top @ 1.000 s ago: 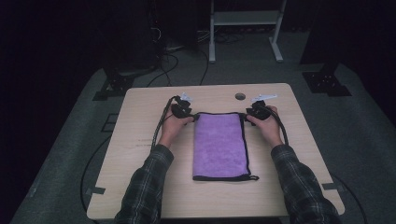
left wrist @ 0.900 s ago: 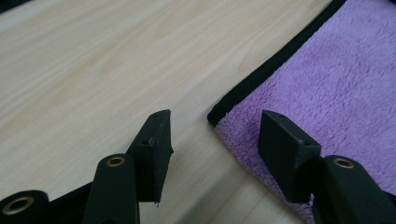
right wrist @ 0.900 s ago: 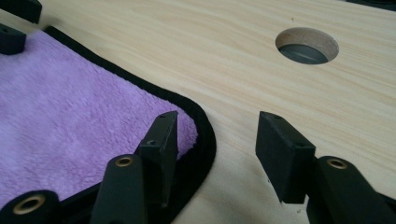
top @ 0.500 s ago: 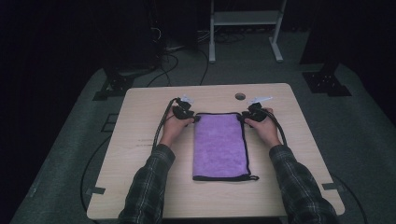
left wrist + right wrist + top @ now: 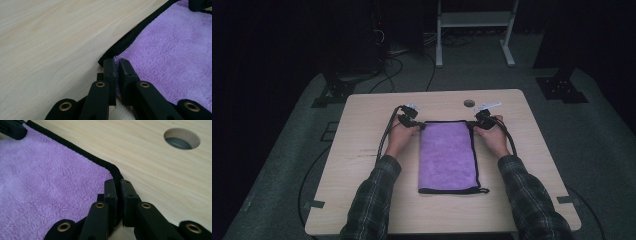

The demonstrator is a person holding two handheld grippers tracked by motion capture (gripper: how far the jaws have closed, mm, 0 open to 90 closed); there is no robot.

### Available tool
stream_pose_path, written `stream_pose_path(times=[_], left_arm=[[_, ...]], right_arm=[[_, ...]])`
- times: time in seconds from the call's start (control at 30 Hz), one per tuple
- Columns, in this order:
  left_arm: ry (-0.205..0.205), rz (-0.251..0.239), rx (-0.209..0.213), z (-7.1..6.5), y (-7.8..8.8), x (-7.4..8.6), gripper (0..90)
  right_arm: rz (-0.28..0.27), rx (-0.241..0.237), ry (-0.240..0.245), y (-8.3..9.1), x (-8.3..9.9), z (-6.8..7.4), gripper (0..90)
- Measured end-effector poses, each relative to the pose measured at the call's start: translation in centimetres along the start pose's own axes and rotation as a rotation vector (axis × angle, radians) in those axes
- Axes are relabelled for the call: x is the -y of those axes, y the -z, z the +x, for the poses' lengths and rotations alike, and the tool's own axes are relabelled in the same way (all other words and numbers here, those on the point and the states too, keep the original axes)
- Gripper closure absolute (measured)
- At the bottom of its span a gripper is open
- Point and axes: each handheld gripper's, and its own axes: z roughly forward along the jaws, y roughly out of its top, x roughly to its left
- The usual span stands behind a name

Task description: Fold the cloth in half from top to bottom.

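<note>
A purple towel (image 5: 447, 155) with black trim lies flat in the middle of the wooden table (image 5: 362, 175), long side running away from the person. My left gripper (image 5: 421, 126) sits at its far left corner. In the left gripper view the jaws have just been closing and my left gripper (image 5: 117, 65) is shut on the corner of the towel (image 5: 170, 50). My right gripper (image 5: 473, 126) is at the far right corner. Its jaws have also just been closing, and my right gripper (image 5: 118, 185) pinches the trimmed corner of the towel (image 5: 50, 185).
A round cable hole (image 5: 469, 103) is in the table just beyond the towel, near my right gripper (image 5: 182, 138). Black cables trail from both grippers along the forearms. A white metal stand (image 5: 474, 30) and dark equipment stand on the floor beyond the table.
The right hand has edged slightly inward to the towel's far right corner. The left hand and the towel lie as before.
</note>
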Motion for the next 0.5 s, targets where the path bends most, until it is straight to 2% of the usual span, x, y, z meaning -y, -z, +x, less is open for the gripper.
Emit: stream_pose_path(times=[0.1,0.4,0.5], left_arm=[[0.005,-0.036,0.019,0.1,0.8,0.0,85.4],[-0.013,-0.122,0.077,-0.2,3.5,-0.2,85.5],[-0.032,-0.14,0.104,-0.5,4.4,0.0,85.5]], right_arm=[[-0.025,-0.021,-0.019,0.7,-0.3,-0.1,84.2],[-0.09,-0.073,0.006,3.3,-1.2,0.3,84.1],[-0.113,-0.097,0.01,4.2,-1.2,0.5,84.1]])
